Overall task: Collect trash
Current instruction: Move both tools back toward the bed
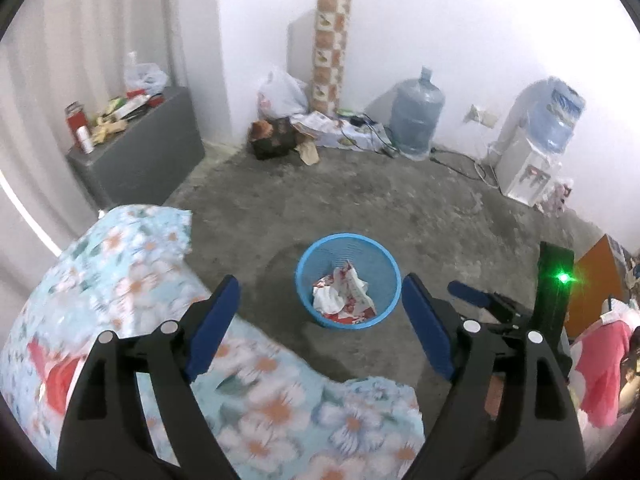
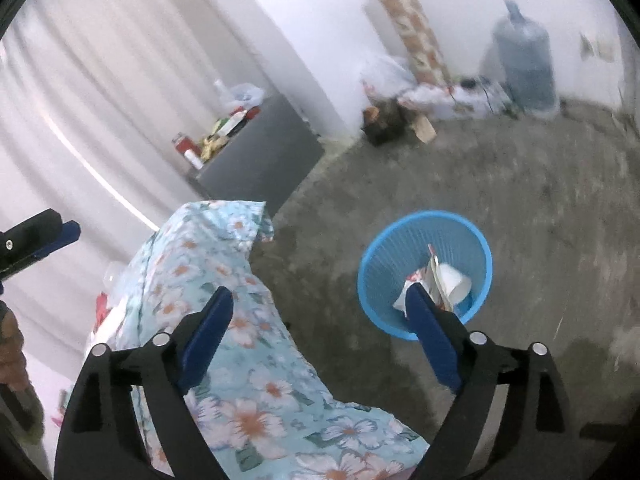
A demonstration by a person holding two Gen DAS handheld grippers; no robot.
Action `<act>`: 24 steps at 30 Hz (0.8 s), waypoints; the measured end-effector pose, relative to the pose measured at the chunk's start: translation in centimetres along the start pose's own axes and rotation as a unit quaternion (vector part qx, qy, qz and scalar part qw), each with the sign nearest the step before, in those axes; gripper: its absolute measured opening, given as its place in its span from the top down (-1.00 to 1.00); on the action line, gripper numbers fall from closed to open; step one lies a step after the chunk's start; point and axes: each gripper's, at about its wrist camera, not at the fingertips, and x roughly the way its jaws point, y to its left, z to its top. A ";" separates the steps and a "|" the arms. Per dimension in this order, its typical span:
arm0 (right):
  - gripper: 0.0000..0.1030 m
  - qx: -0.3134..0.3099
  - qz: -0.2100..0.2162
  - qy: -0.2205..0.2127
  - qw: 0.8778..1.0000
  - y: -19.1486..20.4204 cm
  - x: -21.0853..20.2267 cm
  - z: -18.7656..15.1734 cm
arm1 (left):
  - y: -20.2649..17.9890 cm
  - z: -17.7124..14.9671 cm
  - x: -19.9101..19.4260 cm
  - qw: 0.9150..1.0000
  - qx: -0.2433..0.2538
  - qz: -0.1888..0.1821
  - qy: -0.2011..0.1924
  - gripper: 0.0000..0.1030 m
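Note:
A blue plastic basket (image 1: 386,280) stands on the concrete floor, holding a crumpled red-and-white wrapper (image 1: 344,296). My left gripper (image 1: 322,280) hovers above it, open, with nothing between its blue fingers. The right wrist view shows the same basket (image 2: 374,264) with a white paper cup (image 2: 454,282) lying beside the wrapper. My right gripper (image 2: 319,291) is open and empty too, with its right finger overlapping the basket's near rim in the picture. The right gripper's blue finger (image 1: 468,292) shows at the right of the left wrist view. The left gripper's finger (image 2: 44,236) shows at the far left of the right wrist view.
A floral blue cloth (image 1: 160,280) covers a surface at lower left, with red items on it. A grey cabinet (image 1: 152,152) with clutter stands by the curtain. A water jug (image 1: 416,116), a dispenser (image 1: 524,164), a plastic bag (image 1: 280,94) and cables line the far wall.

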 end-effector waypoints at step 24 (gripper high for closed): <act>-0.87 -0.178 -0.131 -0.034 0.975 13.8 -4.9 -2.1 | 11.1 -9.1 -15.2 0.984 -0.137 0.088 -0.075 -0.56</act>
